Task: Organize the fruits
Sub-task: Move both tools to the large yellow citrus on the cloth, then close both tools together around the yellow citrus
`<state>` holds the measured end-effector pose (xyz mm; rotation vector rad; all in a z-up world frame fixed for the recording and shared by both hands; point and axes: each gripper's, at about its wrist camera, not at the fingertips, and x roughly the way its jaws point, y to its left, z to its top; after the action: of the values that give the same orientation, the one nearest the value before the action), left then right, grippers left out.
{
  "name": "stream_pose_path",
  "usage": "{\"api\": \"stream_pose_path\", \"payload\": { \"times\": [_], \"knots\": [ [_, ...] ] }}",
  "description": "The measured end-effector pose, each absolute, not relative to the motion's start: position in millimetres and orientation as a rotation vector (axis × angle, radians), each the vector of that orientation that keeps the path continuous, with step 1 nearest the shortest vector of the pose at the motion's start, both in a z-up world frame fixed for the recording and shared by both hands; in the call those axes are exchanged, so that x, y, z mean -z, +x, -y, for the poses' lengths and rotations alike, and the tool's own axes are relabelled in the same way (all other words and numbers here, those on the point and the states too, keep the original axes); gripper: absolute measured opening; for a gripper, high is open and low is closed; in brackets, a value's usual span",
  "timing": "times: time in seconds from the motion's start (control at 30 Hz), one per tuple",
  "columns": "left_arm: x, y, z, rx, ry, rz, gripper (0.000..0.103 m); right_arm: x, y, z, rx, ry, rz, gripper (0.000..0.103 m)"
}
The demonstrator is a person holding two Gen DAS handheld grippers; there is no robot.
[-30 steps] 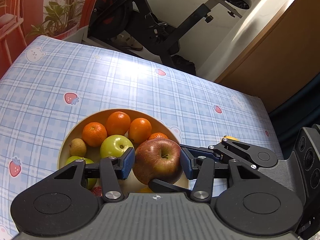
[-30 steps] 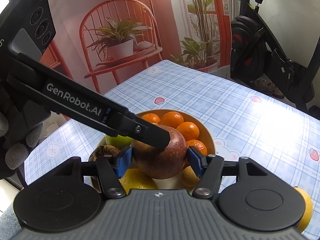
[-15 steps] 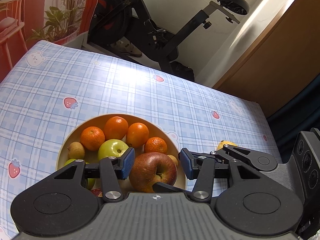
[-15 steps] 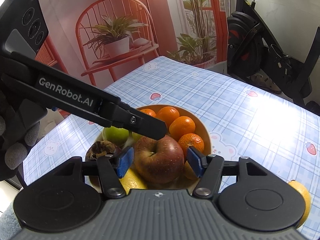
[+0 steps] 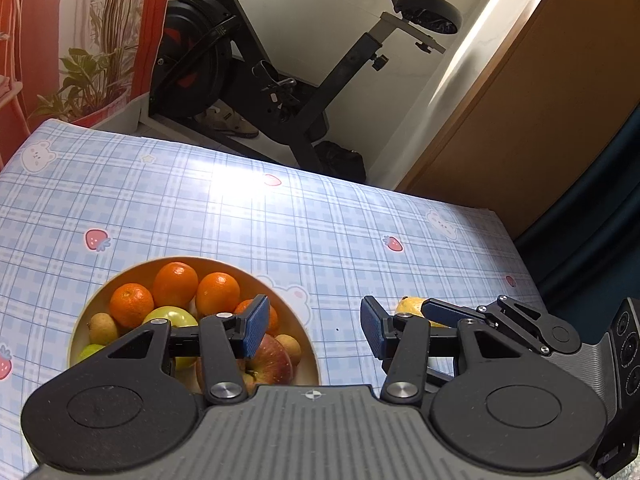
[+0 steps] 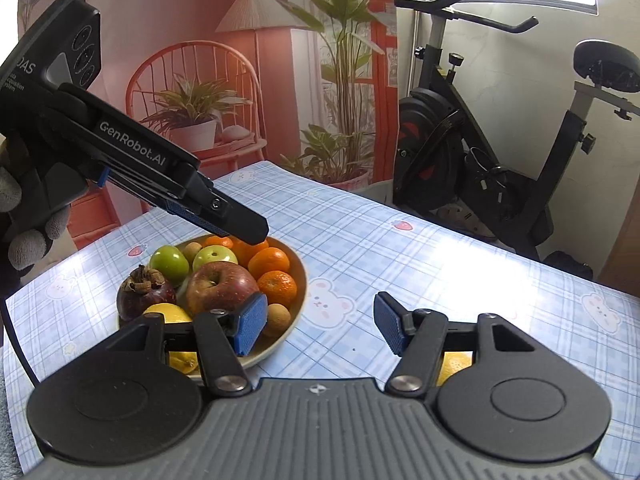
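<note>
A tan bowl [image 5: 299, 322] [image 6: 303, 280] holds a red apple [image 5: 272, 360] [image 6: 220, 286], oranges [image 5: 175, 284], green apples [image 6: 170, 262], a dark mangosteen [image 6: 144, 292], a lemon [image 6: 168, 314] and small brown fruits. My left gripper [image 5: 312, 330] is open with only tablecloth between its pads, just right of the bowl. In the right wrist view the left gripper [image 6: 236, 226] hangs over the bowl's far side. Also open and empty, my right gripper [image 6: 320, 326] [image 5: 444, 314] sits right of the bowl. A loose lemon [image 5: 410, 304] [image 6: 454, 362] lies on the table under its right finger.
The table carries a blue plaid cloth [image 5: 240, 216] with bears and strawberries. An exercise bike [image 5: 248, 80] stands past the far edge, a wooden door [image 5: 540, 120] to the right. A gloved hand [image 6: 24, 216] holds the left gripper. A chair and plants fill the backdrop [image 6: 192, 120].
The red apple stood between the pads in both wrist views; both grippers have moved right, away from it. It rests in the bowl and the loose lemon shows more.
</note>
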<state>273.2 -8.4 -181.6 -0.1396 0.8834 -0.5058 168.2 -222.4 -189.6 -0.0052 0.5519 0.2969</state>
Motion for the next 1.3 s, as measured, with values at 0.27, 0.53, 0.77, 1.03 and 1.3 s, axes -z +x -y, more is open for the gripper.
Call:
{"api": "stream_pose_path", "payload": {
  "times": [0.27,0.53,0.77,1.03,1.3],
  "knots": [
    [190.6,277.4,46.9,0.559,-0.128,-0.904,0.053,198.7,153.2,265.8,-0.208,0.033,-0.57,0.064],
    [200.2,280.5,76.2,0.593,-0.106,-0.911,0.053,215.2,155.1,289.2,-0.178,0.106,-0.618,0.067],
    [205.4,285.4,95.3,0.605,-0.114,-0.93,0.054,225.9,161.6,299.9,-0.212,0.19,-0.672,0.067],
    [229.1,287.5,112.6,0.62,-0.151,-0.991,0.053,222.9,154.7,291.2,-0.265,0.165,-0.652,0.068],
    [240.2,290.2,121.8,0.625,-0.134,-1.015,0.053,234.3,160.3,295.9,-0.258,0.201,-0.679,0.068]
  ]
}}
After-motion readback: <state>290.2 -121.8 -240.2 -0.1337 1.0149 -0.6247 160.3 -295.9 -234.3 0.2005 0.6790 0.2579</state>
